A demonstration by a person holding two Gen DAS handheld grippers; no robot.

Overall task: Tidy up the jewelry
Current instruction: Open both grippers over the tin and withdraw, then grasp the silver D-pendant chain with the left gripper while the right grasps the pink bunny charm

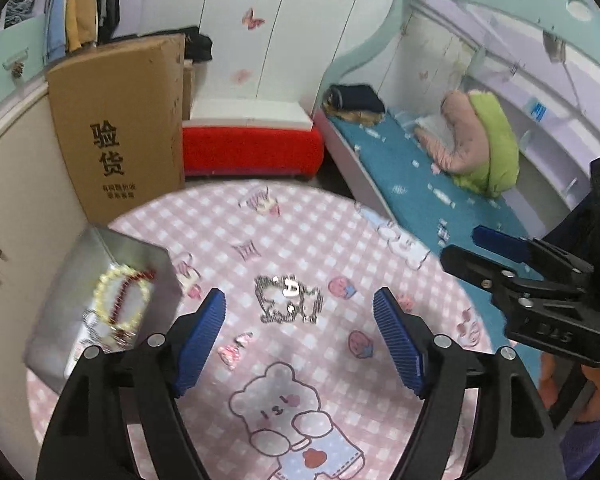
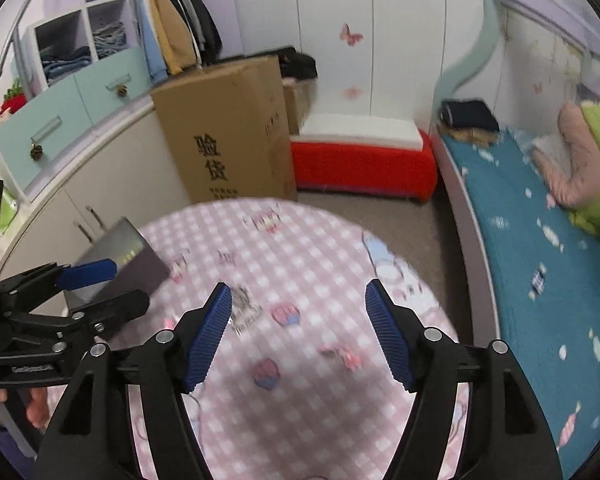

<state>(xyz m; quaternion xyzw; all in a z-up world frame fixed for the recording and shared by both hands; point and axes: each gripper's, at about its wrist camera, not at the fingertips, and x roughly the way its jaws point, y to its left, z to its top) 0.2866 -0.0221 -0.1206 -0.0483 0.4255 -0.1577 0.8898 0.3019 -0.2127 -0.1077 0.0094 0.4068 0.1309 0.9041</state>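
Jewelry lay in an open metal tin [image 1: 100, 300] at the left edge of the round tabletop [image 1: 300, 232], which was covered in a pink checked cloth printed with bears. Inside the tin, a pearl bracelet [image 1: 122, 300] circled what looked like a red beaded strand [image 1: 130, 294], though motion blur made the pieces hard to separate. Out on the cloth near the middle of the tabletop sat a small pale trinket [image 1: 290, 290], too blurred to name, and nearer the front edge a small pink piece [image 1: 232, 350].

Left tool [image 1: 300, 332] hung above the middle of the tabletop with its blue ribbed pads spread wide and nothing between them. Right tool [image 2: 300, 332] was likewise wide open and held nothing, poised over the right part of the tabletop; in the left wrist view it showed at the right edge [image 1: 480, 256].

Beyond the far edge stood a cardboard box [image 1: 120, 128] against a cabinet, a red bench [image 1: 252, 150], and a bed with a blue spread [image 1: 420, 184] along the right side.
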